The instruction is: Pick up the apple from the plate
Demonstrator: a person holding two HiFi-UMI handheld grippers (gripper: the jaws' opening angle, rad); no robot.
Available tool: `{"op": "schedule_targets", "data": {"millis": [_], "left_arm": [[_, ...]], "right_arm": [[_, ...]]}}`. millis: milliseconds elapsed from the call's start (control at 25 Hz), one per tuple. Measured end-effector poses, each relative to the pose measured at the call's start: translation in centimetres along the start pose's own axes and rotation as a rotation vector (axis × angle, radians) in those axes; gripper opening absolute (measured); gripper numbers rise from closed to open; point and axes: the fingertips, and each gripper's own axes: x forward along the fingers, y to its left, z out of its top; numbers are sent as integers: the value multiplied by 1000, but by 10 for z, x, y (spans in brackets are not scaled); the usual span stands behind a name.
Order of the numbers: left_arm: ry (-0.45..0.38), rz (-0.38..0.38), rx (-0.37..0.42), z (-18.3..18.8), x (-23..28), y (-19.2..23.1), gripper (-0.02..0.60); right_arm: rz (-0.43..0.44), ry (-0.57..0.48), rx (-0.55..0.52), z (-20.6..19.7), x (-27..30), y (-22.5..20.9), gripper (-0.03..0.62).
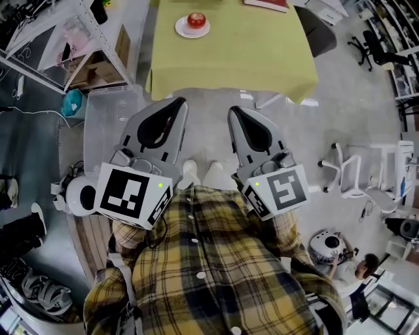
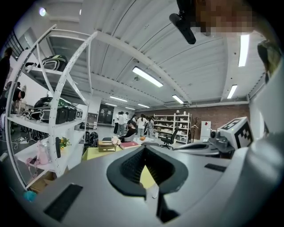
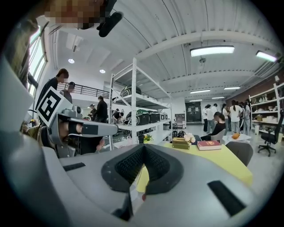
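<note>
The step in hand looks like the approach. The round red apple (image 1: 196, 19) sits on a small white plate (image 1: 182, 30) at the far left of the yellow-green table (image 1: 262, 59), well apart from both grippers, with bare floor in between.

The left gripper (image 1: 181, 102) and the right gripper (image 1: 232, 111) are held side by side near the person's checked shirt, pointing at the table. Each has its jaws brought together at the tips with nothing between the black ribbed pads.

To do this well, the person needs to get right up to the near table edge before reaching. One gripper's jaws should be spread wide in good time. They should come in low and level over the plate, one pad on each side of the apple's widest part, and stay clear of the plate's rim. The grip should be gentle and the lift straight up, or the plate could slide or tip.

The apple looks glossy and smooth, so it will probably be slippery. It stands upright near the plate's middle and takes up much of it.
</note>
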Motion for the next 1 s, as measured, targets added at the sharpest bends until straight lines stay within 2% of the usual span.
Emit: {"op": "schedule_targets", "data": {"millis": [480,760,1000], "left_arm": [[13,42,-13,7,59,47,6],[-2,72,-12,25,127,84,5],[-36,106,-11,46,190,99,5]], "right_arm": [[16,10,-5,7,62,-49,-3],[49,1,-13,19,118,-101,-3],[81,-9,-40,34,153,-159,-3]]}}
